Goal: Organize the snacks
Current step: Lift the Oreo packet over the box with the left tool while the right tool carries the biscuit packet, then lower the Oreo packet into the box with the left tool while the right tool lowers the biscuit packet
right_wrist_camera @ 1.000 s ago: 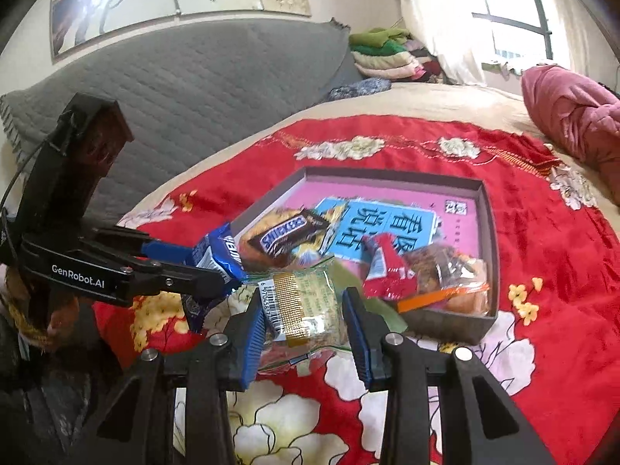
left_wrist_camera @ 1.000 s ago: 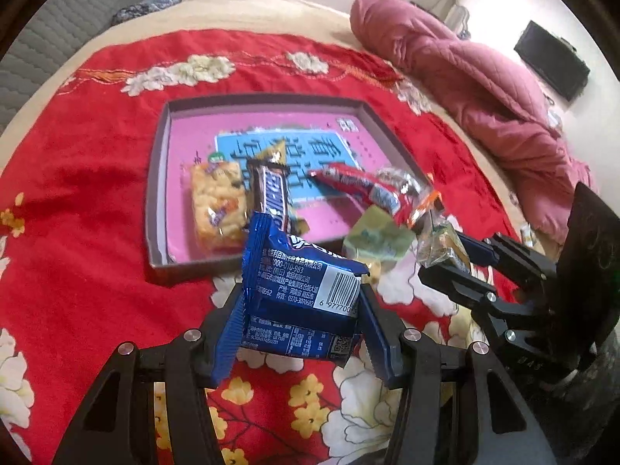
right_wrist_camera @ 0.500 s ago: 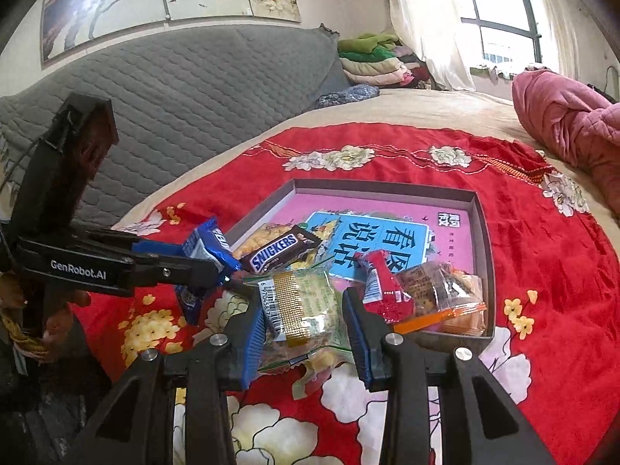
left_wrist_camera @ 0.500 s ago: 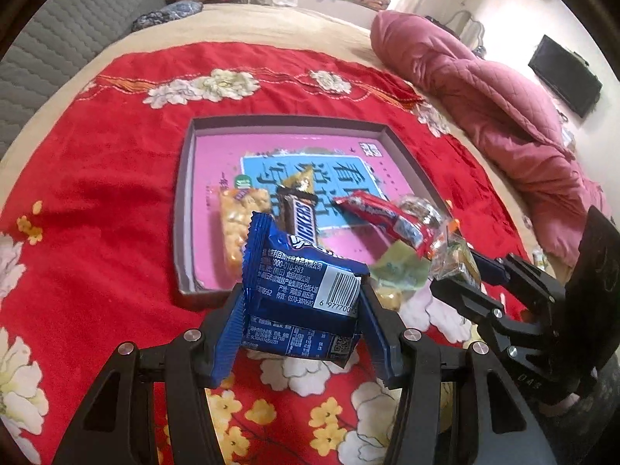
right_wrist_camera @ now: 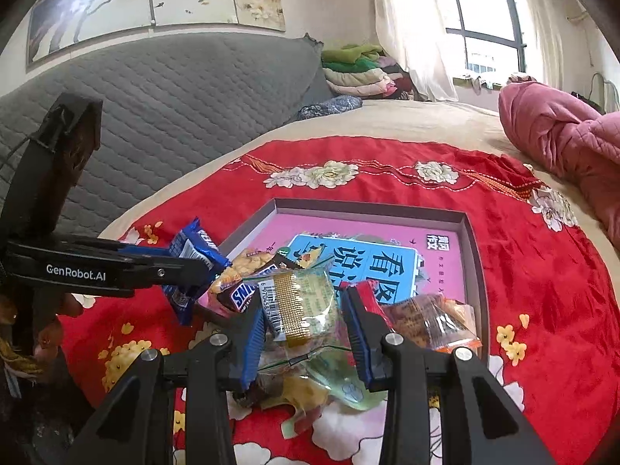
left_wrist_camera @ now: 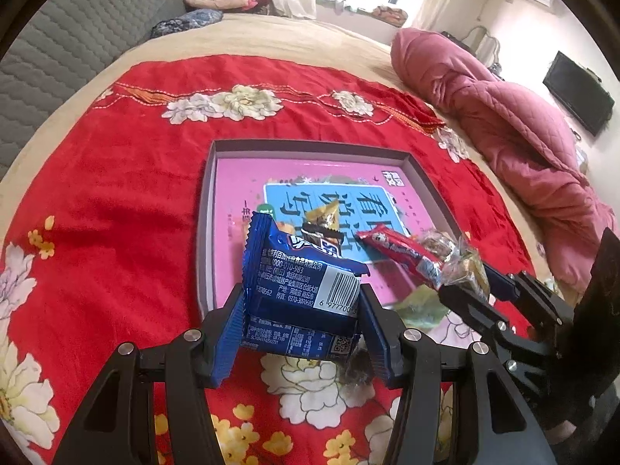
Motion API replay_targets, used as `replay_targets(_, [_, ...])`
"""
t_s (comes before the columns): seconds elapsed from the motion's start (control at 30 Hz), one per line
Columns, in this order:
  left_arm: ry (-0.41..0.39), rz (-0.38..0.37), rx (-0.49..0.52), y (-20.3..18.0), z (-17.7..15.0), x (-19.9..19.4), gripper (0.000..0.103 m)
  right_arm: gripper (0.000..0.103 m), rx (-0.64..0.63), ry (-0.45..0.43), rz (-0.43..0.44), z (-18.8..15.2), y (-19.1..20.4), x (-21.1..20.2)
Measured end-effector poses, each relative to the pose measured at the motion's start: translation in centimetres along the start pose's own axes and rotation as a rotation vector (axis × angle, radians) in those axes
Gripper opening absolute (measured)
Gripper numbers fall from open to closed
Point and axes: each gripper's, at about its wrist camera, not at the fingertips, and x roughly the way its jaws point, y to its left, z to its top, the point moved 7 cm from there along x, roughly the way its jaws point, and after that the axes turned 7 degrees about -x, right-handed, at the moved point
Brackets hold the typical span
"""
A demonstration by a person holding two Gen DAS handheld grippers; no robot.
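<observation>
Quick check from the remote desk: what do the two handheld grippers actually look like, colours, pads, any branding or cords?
Both are matte black plastic. The left gripper and right gripper have angular linkage arms with silver round bolt heads, and fingers faced with ribbed blue pads. White "GenRobot.AI" lettering runs along the left one's side. A thin black cord leads to its tall black rear block. No sleeves show.

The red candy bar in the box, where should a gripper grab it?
Grip the red candy bar across its narrow middle, from above. It lies flat and slanted on the box floor, so the jaws should turn crosswise; its crimped ends are thin and floppy.
</observation>
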Motion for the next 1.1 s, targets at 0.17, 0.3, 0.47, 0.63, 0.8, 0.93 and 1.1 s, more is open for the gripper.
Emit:
replay_targets(0.17, [-0.006,0.016,-0.005,0.0,0.6,0.3,0.058,0.039,0.017,-0.011,0.005,0.7,0.1,0.7])
replay_targets(0.3, [-0.003,0.019,-0.012,0.0,0.8,0.7,0.058,0.039,0.019,-0.01,0.004,1.0,0.2,1.2])
replay_targets(0.47, [0.004,0.022,-0.022,0.1,1.0,1.3,0.058,0.039,0.019,-0.003,-0.006,1.1,0.0,1.8])
replay_targets(0.63, [0.016,0.029,-0.032,0.4,1.0,1.9,0.058,0.039,0.028,0.005,-0.013,1.1,-0.3,2.5])
replay_targets(0.8, [0.025,0.035,-0.048,0.8,1.2,2.5,0.058,0.039,0.035,0.032,-0.015,0.9,-0.5,3.6])
replay_targets(0.93, [0.03,0.035,-0.056,0.9,1.4,3.0,0.058,0.039,0.026,0.064,-0.037,0.4,-0.6,4.5])
replay_targets(1.1, [0.033,0.034,-0.063,0.9,1.6,3.6,0.058,0.04,0.029,0.086,-0.055,0.1,-0.9,5.1])
